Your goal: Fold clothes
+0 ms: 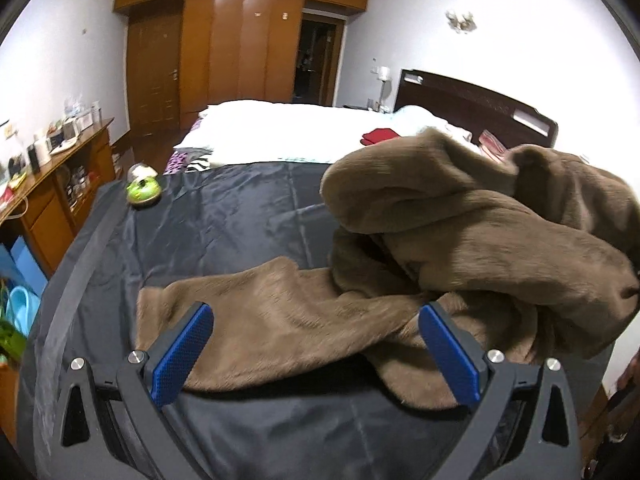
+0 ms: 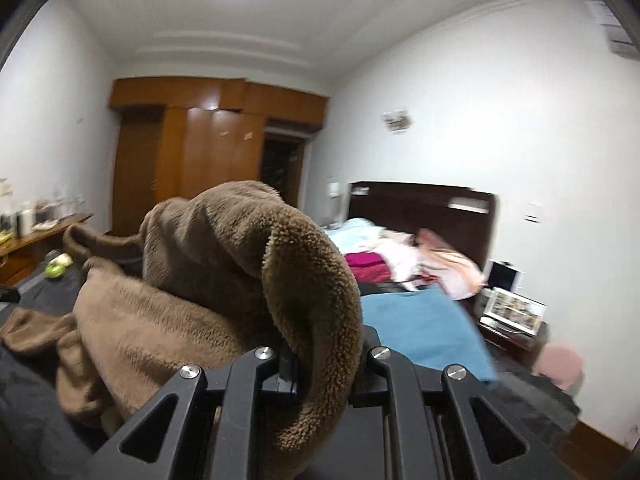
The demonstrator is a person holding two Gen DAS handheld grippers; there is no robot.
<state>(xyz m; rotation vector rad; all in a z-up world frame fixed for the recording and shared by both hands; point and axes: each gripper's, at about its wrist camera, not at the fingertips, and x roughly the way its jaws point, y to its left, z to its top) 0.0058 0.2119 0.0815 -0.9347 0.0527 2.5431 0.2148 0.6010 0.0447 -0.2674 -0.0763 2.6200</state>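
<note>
Lying on dark sheet (image 1: 240,216), brown fleece (image 1: 460,232), bedroom

Brown fleece garment (image 1: 460,240), dark grey sheet (image 1: 224,216)

The brown garment (image 1: 460,232) is soft, fuzzy fleece. The dark sheet (image 1: 224,216) looks smooth and shiny. The wooden wardrobe (image 1: 236,48) is glossy.

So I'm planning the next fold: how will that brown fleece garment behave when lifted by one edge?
Probably floppy: the brown fleece garment slumps in soft heaps on the dark sheet, and the fold in the right gripper droops over. Its thick pile suggests bulk, so folds may spring open. The fuzzy surface likely grips the blue fingers of the open left gripper.
</note>
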